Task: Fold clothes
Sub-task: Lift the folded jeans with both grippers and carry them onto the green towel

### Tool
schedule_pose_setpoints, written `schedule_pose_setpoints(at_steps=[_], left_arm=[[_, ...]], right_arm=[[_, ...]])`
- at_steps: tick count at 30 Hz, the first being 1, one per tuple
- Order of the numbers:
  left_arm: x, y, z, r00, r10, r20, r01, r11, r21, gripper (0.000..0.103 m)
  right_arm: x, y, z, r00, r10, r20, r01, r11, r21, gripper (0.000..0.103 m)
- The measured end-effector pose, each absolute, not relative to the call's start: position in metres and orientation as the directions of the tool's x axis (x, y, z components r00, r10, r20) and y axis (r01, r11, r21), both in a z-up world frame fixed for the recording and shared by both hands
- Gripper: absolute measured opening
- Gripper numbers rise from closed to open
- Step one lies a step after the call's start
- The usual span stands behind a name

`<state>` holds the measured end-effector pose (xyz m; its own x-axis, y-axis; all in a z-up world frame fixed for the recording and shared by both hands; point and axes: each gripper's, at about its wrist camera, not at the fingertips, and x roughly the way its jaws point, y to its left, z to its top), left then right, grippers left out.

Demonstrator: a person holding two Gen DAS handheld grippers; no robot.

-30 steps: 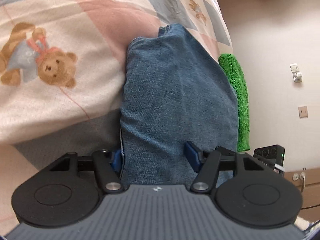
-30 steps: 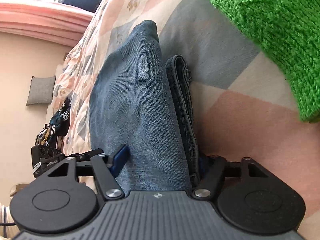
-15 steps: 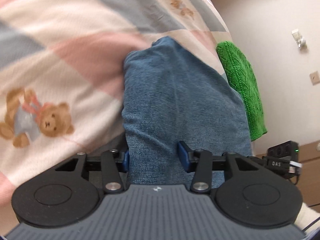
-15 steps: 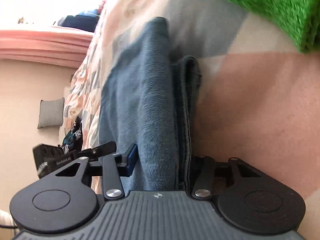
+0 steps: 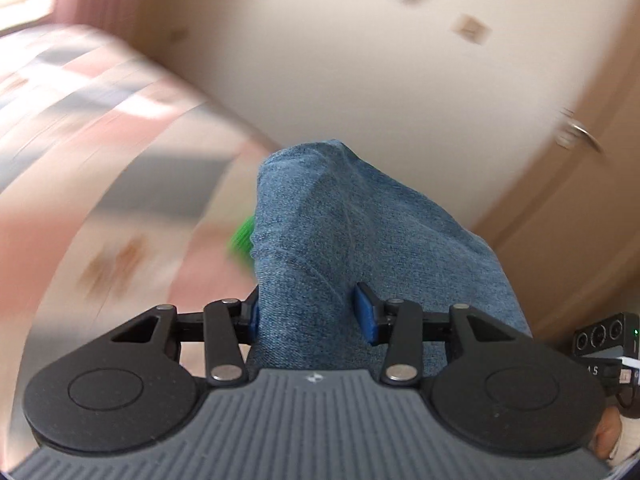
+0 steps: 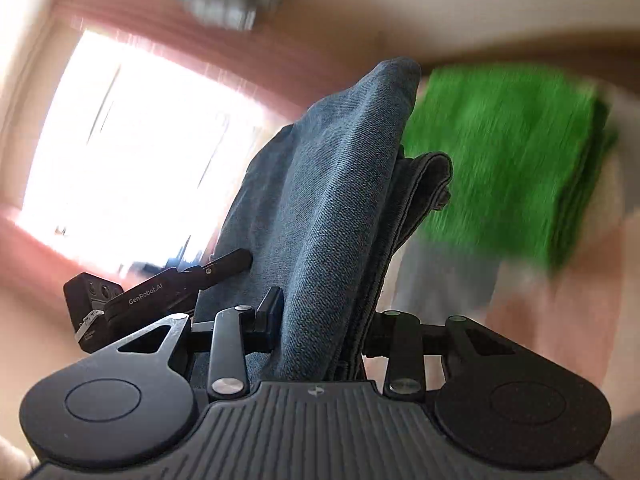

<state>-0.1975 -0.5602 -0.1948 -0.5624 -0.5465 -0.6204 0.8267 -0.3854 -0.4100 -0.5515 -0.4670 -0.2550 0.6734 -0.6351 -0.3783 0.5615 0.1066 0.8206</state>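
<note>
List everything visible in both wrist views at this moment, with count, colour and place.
folded jeans: one, blue denim, clamped between both grippers, lifted off the bed
knitted garment: one, bright green, folded, lying on the bed beyond the jeans
bedspread: one, pink, grey and cream patchwork, blurred, left of the left wrist view
window: one, bright white, pink curtains around it
wall: cream, two small fittings on it, blurred
cabinet door: one, light wood, metal handle
left hand-held gripper: black, blue pads, shut on the jeans
right hand-held gripper: black, shut on the jeans
</note>
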Motion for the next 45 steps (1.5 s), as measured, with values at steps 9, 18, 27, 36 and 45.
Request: schedule_pose_setpoints(at_steps=[9, 18, 27, 36, 45], left_arm=[[-0.283, -0.720, -0.203, -0.724, -0.343, -0.598, 0.633, -0.674, -0.380, 0.040], [-0.322, -0.778, -0.221, -0.730, -0.285, -0.621, 0.581, -0.737, -0.346, 0.040], [-0.309, -0.772, -0.269, -0.728, -0.244, -0.640, 0.587, -0.705, -0.399, 0.040], [-0.290, -0.761, -0.284, -0.674, -0.354, -0.648, 0.668, -0.666, -0.331, 0.039], [-0.270, -0.691, -0.248, -0.668, -0.483, -0.566, 0.712, -0.637, -0.296, 0.037]], right_arm=[[-0.573, -0.525, -0.268, 0.409, -0.829, -0.383, 0.596, -0.075, 0.799, 0.036], [-0.562, -0.558, -0.298, 0.332, -0.846, -0.417, 0.572, -0.171, 0.802, 0.036], [-0.549, -0.538, -0.320, 0.329, -0.804, -0.495, 0.589, -0.235, 0.773, 0.036], [-0.554, -0.518, -0.294, 0.261, -0.746, -0.613, 0.778, -0.214, 0.591, 0.047], [-0.513, -0.481, -0.261, 0.212, -0.836, -0.507, 0.975, 0.214, 0.054, 0.047]])
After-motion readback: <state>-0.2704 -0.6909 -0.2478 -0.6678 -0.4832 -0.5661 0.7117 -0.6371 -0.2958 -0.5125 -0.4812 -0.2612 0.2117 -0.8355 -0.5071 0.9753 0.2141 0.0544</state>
